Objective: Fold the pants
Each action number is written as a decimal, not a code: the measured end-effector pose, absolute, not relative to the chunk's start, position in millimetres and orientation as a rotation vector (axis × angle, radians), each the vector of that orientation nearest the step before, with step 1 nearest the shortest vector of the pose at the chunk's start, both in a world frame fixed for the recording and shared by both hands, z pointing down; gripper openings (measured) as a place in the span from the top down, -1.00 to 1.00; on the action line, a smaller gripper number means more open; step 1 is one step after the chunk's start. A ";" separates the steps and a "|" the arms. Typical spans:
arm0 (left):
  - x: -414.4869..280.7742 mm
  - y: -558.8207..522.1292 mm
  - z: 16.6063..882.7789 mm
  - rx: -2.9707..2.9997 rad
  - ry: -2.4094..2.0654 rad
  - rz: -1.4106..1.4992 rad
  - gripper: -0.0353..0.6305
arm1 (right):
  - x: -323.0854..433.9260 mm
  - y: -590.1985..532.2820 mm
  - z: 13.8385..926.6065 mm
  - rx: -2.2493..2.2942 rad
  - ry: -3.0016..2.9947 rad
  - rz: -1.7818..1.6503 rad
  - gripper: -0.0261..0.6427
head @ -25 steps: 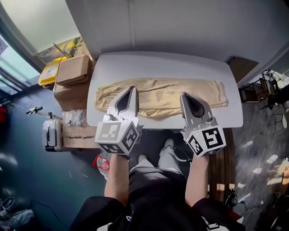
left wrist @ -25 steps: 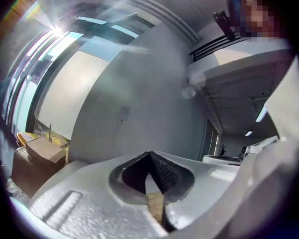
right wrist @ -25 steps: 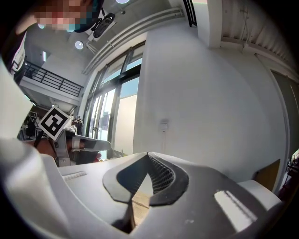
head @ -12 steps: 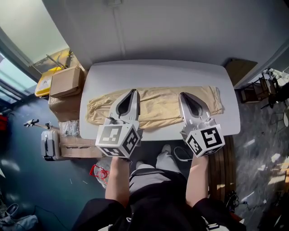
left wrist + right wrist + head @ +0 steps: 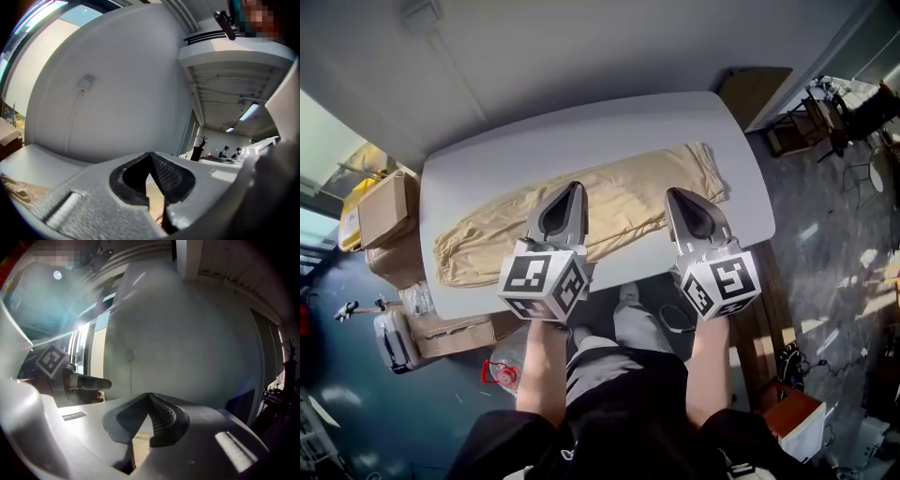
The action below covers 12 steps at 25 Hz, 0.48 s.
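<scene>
Head view
table (image 5: 487, 169): grey, with rounded corners, running slantwise from lower left to upper right.
pants (image 5: 619, 192): beige, stretched flat along the table's length, nearer its near edge than its far edge.
left gripper (image 5: 572, 186): held over the table's near edge, its tip above the pants' middle stretch, jaws pressed together.
right gripper (image 5: 673, 192): beside the left one, over the table's near edge, its tip above the pants' right part, jaws together.
cardboard boxes (image 5: 380, 211): on the floor just off the table's left end.

Left gripper view
left gripper: jaw tips meet, nothing clamped; beige cloth shows below through the gap behind them.
table: its top and the pants' edge lie at lower left.

Right gripper view
right gripper: jaws closed and empty, with beige cloth on the table visible beneath them.
</scene>
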State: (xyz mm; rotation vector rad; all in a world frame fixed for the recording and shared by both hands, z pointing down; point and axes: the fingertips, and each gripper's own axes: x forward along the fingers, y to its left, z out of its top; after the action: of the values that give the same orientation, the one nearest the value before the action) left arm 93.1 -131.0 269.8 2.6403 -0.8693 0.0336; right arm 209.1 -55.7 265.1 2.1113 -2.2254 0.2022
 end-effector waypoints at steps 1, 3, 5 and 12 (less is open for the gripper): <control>106.9 -130.4 274.4 2.642 -0.844 0.050 0.88 | 221.0 -53.9 268.5 2.132 -2.209 0.214 0.90; 132.8 -127.5 283.3 2.650 -0.790 0.089 0.88 | 243.5 -49.2 278.7 2.162 -2.178 0.241 0.90; 156.7 -122.8 292.9 2.661 -0.733 0.129 0.88 | 262.7 -43.7 293.3 2.196 -2.145 0.290 0.90; 233.6 -117.6 342.3 2.666 -0.594 0.295 0.88 | 325.0 -30.9 355.2 2.247 -2.033 0.467 0.82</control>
State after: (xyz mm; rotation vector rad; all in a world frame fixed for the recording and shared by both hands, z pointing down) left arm 233.6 -117.6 342.3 2.6664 -0.5942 0.2955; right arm 325.0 -30.9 355.2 2.2467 -2.0331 0.4666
